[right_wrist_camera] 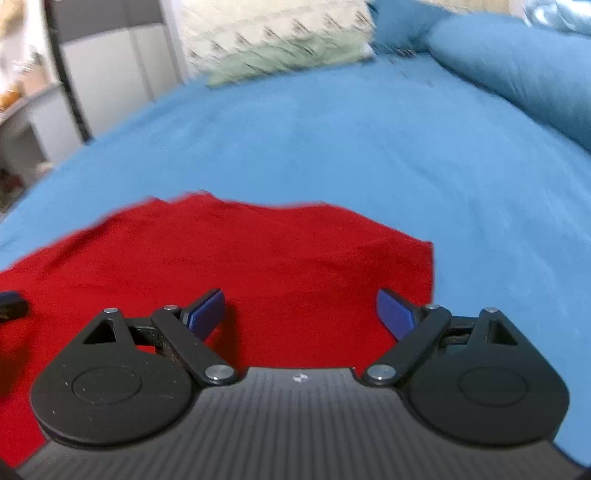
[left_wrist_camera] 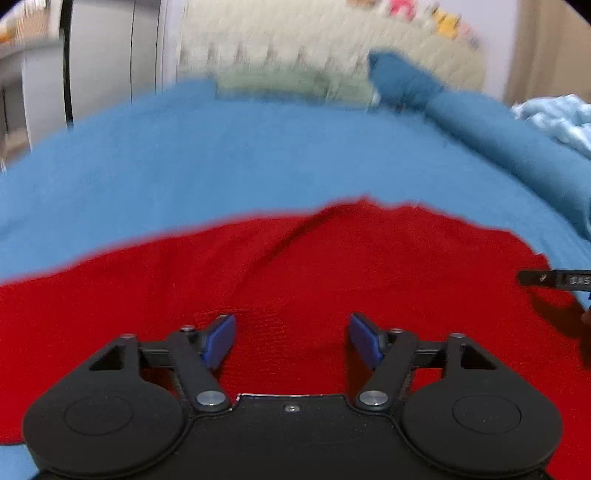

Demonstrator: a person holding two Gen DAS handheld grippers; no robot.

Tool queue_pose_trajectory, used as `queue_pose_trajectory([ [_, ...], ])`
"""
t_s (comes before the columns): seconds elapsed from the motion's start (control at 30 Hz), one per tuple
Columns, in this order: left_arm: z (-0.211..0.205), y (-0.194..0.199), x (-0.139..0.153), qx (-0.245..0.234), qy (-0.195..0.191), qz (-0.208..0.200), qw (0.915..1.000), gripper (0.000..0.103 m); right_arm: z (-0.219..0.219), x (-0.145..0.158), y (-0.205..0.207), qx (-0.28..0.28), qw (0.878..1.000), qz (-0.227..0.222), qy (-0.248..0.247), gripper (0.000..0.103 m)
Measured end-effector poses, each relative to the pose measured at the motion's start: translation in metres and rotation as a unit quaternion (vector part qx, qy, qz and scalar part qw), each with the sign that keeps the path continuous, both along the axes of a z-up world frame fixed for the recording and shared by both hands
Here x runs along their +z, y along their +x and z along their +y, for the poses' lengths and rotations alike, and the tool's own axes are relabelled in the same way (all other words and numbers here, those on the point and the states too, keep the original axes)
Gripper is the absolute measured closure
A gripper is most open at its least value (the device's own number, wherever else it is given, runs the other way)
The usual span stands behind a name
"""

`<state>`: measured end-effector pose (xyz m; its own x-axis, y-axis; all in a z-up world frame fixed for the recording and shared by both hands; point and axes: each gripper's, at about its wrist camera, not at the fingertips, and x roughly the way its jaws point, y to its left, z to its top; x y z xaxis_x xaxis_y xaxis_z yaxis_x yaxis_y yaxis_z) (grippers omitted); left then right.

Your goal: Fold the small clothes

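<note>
Nearest in the left wrist view, the left gripper (left_wrist_camera: pixel 291 338) is seen with its two blue-padded fingers (left_wrist_camera: pixel 221 341) spread wide apart, nothing held between them, above a single red garment (left_wrist_camera: pixel 295 266). In the right wrist view the right gripper (right_wrist_camera: pixel 300 314) is likewise held with its fingers (right_wrist_camera: pixel 207 312) wide apart and nothing gripped, over the right part of the same red garment (right_wrist_camera: pixel 258 258), whose right edge is seen just beside the right finger. The garment is spread flat on a bed covered by a blue sheet (left_wrist_camera: pixel 258 155). A dark crease is seen running across the cloth. Farther back, a blue pillow (right_wrist_camera: pixel 517 62) and a pale patterned pillow (right_wrist_camera: pixel 277 33) are seen at the head of the bed, blurred. A light blue crumpled cloth (left_wrist_camera: pixel 557 118) is seen at the far right.
</note>
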<state>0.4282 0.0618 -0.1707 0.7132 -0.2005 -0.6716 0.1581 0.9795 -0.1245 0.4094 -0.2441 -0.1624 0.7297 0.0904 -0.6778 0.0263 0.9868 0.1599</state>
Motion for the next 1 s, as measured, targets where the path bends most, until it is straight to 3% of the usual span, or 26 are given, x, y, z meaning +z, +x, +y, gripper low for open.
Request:
queue_pose_trajectory([
  [0.07, 0.001, -0.001, 0.006, -0.001, 0.002, -0.008, 1.0, 0.029, -0.005, -0.002, 0.003, -0.009, 1.0, -0.014, 0.005, 0.0],
  [0.2, 0.006, -0.015, 0.009, 0.022, 0.055, -0.034, 0.9977, 0.029, 0.007, 0.006, -0.002, -0.008, 0.999, -0.019, -0.025, 0.0],
  [0.33, 0.023, -0.039, 0.016, 0.014, 0.024, -0.062, 0.9977, 0.029, 0.022, 0.015, -0.018, 0.054, 0.997, -0.046, -0.018, 0.0],
  [0.5, 0.017, -0.059, 0.021, -0.037, 0.007, -0.075, 0.9965, 0.028, 0.027, 0.015, -0.033, 0.047, 0.998, -0.043, -0.013, 0.0],
  [0.6, 0.011, -0.057, 0.013, -0.05, 0.014, -0.06, 0.9968, 0.027, 0.026, 0.016, -0.053, 0.044, 0.998, -0.041, -0.013, 0.0],
  [0.67, 0.011, -0.051, 0.0, -0.04, 0.015, -0.028, 0.9987, 0.027, 0.024, 0.008, -0.068, 0.036, 0.999, -0.023, -0.031, 0.0],
  [0.73, 0.015, -0.054, -0.005, -0.036, 0.005, -0.033, 0.9988, 0.026, 0.018, 0.002, -0.08, 0.037, 0.998, -0.028, -0.04, 0.0],
  [0.87, 0.004, -0.056, 0.005, -0.024, 0.032, -0.031, 0.9987, 0.026, 0.019, 0.003, -0.081, 0.036, 0.998, -0.025, -0.046, 0.0],
  [1.0, 0.01, -0.067, 0.035, -0.005, 0.018, -0.032, 0.9993, 0.025, 0.027, 0.026, -0.093, 0.04, 0.998, -0.038, -0.031, 0.0],
])
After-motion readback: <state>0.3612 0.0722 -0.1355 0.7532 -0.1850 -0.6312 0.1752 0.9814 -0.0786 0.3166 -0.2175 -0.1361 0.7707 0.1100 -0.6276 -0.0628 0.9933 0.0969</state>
